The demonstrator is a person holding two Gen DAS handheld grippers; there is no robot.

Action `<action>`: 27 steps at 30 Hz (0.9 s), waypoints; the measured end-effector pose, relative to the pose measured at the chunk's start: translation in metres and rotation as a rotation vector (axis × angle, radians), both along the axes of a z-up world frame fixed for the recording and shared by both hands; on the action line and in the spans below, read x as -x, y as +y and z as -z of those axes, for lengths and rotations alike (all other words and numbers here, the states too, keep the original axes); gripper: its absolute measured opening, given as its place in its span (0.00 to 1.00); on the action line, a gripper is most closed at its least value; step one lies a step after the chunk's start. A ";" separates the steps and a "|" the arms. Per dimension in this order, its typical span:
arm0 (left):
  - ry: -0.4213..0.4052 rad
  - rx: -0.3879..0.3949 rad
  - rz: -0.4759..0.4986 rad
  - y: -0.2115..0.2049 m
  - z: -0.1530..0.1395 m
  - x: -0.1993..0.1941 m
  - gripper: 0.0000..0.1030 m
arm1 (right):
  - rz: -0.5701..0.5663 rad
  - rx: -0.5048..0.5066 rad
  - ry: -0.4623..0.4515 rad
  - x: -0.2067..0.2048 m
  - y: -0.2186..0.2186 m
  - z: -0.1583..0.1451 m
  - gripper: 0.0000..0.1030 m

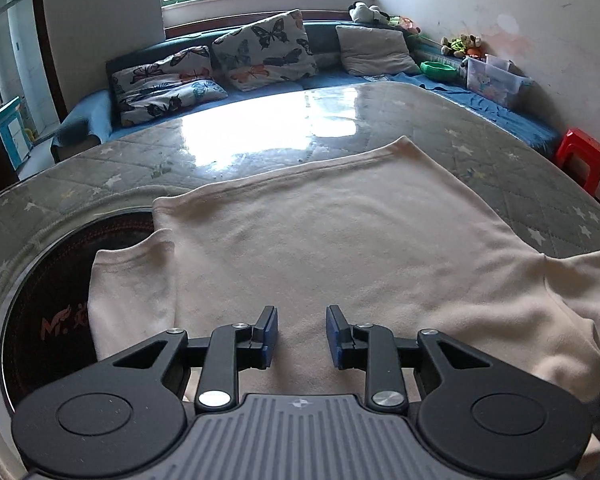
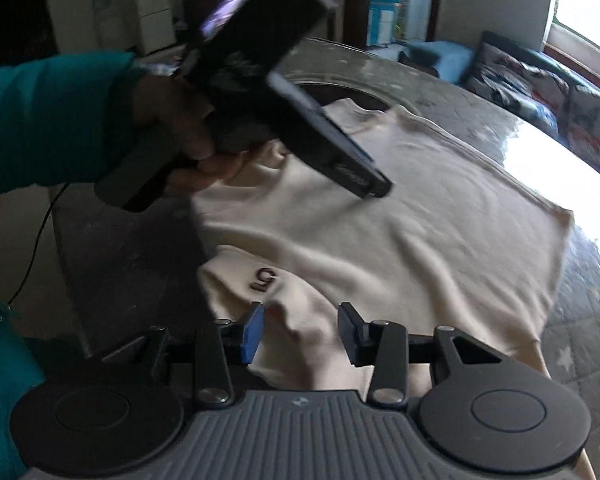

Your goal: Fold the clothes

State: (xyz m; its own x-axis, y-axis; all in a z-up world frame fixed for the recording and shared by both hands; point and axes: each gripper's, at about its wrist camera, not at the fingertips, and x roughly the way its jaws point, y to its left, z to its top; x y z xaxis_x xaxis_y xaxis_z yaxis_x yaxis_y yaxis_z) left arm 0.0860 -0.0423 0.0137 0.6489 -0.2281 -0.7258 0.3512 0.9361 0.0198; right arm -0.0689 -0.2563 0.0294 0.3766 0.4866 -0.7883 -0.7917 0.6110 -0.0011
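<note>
Our left claw (image 1: pixel 302 336) and right claw (image 2: pixel 300 332) are gaping over the cream shirt (image 1: pixel 340 240) — hem lying away from us, sleeve reading "LG" (image 2: pixel 265 279).

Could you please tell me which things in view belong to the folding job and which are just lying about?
Job: cream shirt, left gripper, right gripper, both open.
Lying about: butterfly pillows, grey pillow, red stool, plastic bin, stuffed toys.
</note>
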 end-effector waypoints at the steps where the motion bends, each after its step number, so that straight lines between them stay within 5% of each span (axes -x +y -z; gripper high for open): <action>1: 0.003 0.003 -0.001 0.000 0.000 0.000 0.29 | -0.009 0.003 -0.012 0.002 0.004 0.001 0.39; 4: -0.006 -0.008 0.004 0.000 0.001 0.001 0.32 | -0.024 0.014 -0.054 0.006 0.012 0.005 0.37; 6: -0.005 -0.003 0.002 0.001 0.002 0.000 0.32 | -0.018 0.010 -0.057 0.005 0.015 0.007 0.26; 7: -0.005 -0.001 0.001 0.001 0.002 0.000 0.32 | -0.013 0.005 -0.050 0.003 0.016 0.009 0.11; 10: -0.006 -0.002 0.000 0.003 0.002 0.000 0.35 | -0.025 -0.001 -0.035 0.006 0.015 0.009 0.04; 20: -0.017 -0.002 -0.015 0.005 0.001 0.003 0.42 | -0.043 -0.021 -0.023 0.018 0.006 0.003 0.12; 27: -0.064 -0.005 0.046 0.012 -0.009 0.043 0.42 | 0.104 -0.069 -0.021 0.009 -0.026 -0.008 0.13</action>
State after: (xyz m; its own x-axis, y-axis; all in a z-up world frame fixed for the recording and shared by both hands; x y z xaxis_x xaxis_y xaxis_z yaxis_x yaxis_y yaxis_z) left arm 0.0434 -0.0302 0.0228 0.6830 -0.2551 -0.6844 0.3914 0.9190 0.0480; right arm -0.0778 -0.2824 0.0370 0.4440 0.4969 -0.7457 -0.7245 0.6887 0.0276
